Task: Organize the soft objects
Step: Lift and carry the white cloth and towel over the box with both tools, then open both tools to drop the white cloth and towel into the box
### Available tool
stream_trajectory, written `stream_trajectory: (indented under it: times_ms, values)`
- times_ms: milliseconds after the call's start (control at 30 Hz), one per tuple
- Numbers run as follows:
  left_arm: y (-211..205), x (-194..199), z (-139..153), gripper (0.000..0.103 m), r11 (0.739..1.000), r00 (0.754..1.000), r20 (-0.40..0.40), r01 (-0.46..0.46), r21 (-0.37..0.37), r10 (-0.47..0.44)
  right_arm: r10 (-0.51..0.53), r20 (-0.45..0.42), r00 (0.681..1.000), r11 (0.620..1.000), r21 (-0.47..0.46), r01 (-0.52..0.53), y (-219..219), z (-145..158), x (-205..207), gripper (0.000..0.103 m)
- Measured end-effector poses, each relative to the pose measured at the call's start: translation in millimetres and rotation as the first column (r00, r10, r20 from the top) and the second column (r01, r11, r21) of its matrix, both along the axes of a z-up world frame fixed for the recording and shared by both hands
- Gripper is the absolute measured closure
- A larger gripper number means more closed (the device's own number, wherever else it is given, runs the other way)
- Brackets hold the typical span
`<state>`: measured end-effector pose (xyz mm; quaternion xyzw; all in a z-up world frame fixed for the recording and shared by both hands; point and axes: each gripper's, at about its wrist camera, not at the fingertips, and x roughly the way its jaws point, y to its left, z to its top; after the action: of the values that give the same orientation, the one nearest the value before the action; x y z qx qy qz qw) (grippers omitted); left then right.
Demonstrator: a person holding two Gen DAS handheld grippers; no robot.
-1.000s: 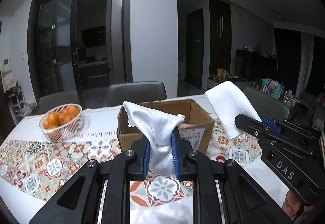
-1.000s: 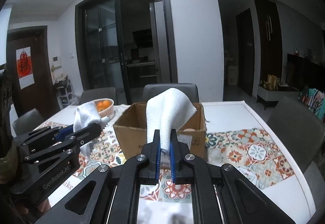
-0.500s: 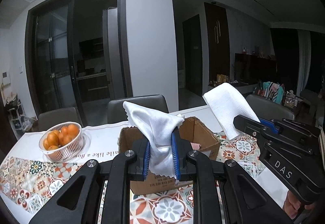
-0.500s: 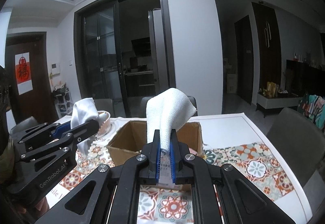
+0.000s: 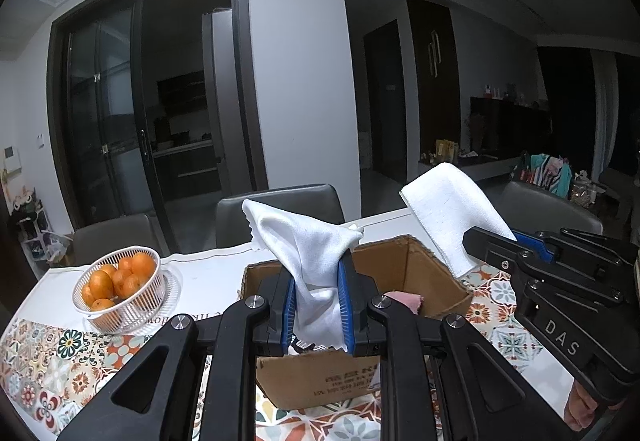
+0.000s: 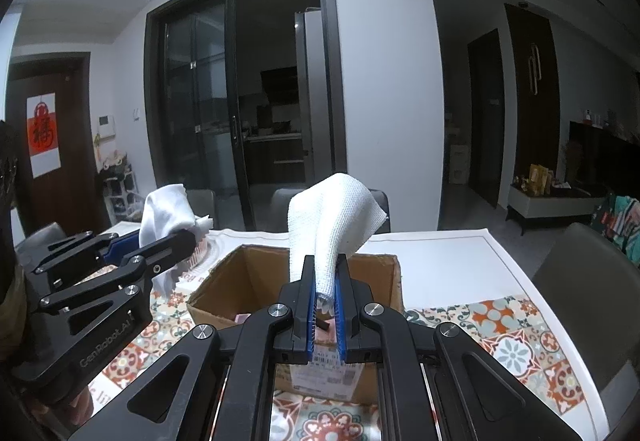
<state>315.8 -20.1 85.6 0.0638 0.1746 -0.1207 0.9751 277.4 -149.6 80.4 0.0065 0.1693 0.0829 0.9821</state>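
Observation:
My left gripper (image 5: pixel 317 273) is shut on a thin white cloth (image 5: pixel 308 241), held above the near edge of an open cardboard box (image 5: pixel 416 269). A pink soft item (image 5: pixel 402 299) lies inside the box. My right gripper (image 6: pixel 325 269) is shut on a white waffle-weave towel (image 6: pixel 336 209), held over the same box (image 6: pixel 244 273). The right gripper with its towel (image 5: pixel 452 209) shows at the right of the left wrist view. The left gripper with its cloth (image 6: pixel 166 215) shows at the left of the right wrist view.
A white basket of oranges (image 5: pixel 120 289) stands on the table to the left of the box. The table carries a patterned tile runner (image 6: pixel 508 345). Grey chairs (image 5: pixel 280 209) stand along the far side and another (image 6: pixel 588 265) at the right.
Both grippers have risen and moved forward over the box with their cloths still held. The box now sits lower and closer in both views.

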Motion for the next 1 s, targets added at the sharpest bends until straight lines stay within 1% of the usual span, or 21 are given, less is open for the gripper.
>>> stream_trajectory:
  times_ms: [333,533,700,800,933,967,1000]
  values:
    - [-3,36,-21,0.083,1.0,0.998,-0.059,-0.007,0.014,0.008,0.014,-0.069,0.998,1.0,0.005,-0.013,2,-22,33,0.094]
    - [-7,59,-39,0.083,0.999,0.993,-0.118,-0.003,0.032,0.006,0.019,-0.13,0.991,1.0,0.001,-0.019,2,-40,55,0.094]
    - [-12,79,-58,0.083,0.999,0.984,-0.179,0.008,0.041,0.0,0.018,-0.183,0.983,1.0,-0.005,-0.019,-1,-53,72,0.094]
    - [-18,88,-69,0.078,0.998,0.979,-0.205,0.012,0.063,0.001,0.011,-0.206,0.979,1.0,-0.016,-0.014,-2,-60,80,0.094]
    - [-20,93,-77,0.062,0.996,0.978,-0.207,0.009,0.087,0.01,0.012,-0.233,0.972,0.999,-0.026,-0.019,-6,-67,87,0.093]
    - [-19,92,-78,0.06,0.996,0.979,-0.205,0.005,0.088,0.014,0.014,-0.24,0.971,0.999,-0.026,-0.021,-5,-69,88,0.091]
    - [-19,91,-78,0.058,0.996,0.979,-0.201,-0.001,0.089,0.019,0.015,-0.246,0.969,0.999,-0.026,-0.022,-6,-71,89,0.087]
